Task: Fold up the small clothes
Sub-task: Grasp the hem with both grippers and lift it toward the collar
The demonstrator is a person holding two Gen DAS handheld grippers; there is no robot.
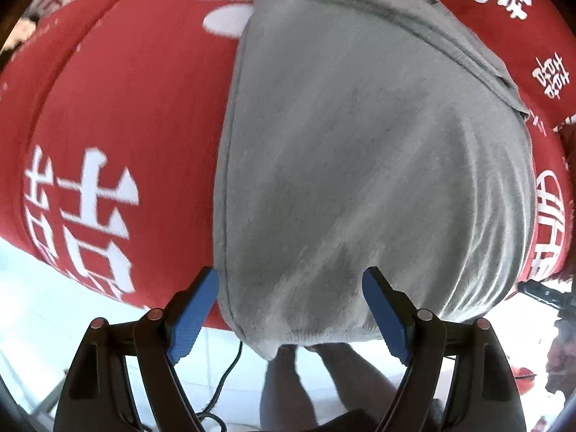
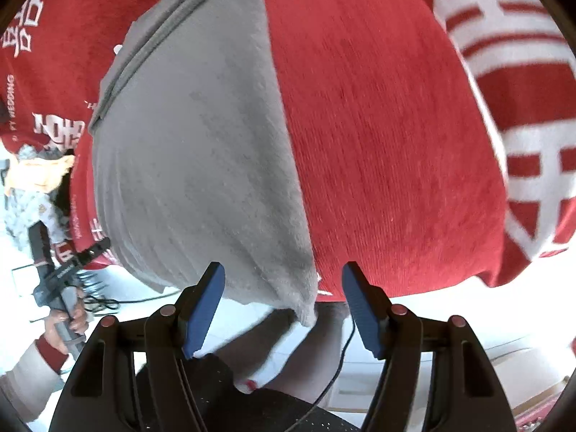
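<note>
A grey garment (image 1: 360,144) lies flat on a red cloth with white characters (image 1: 136,108), its near end hanging over the table's front edge. My left gripper (image 1: 289,309) is open, its blue pads on either side of the garment's near left corner. My right gripper (image 2: 284,306) is open around the garment's near right corner (image 2: 306,309). The grey garment (image 2: 201,151) fills the left of the right wrist view, with a folded band along its far edge. Neither gripper is closed on the fabric.
The red cloth (image 2: 388,144) covers the table to its front edge. Below the edge are a pale floor, the person's legs (image 1: 288,388) and a black cable (image 1: 226,378). The other gripper and hand (image 2: 61,288) show at the left of the right wrist view.
</note>
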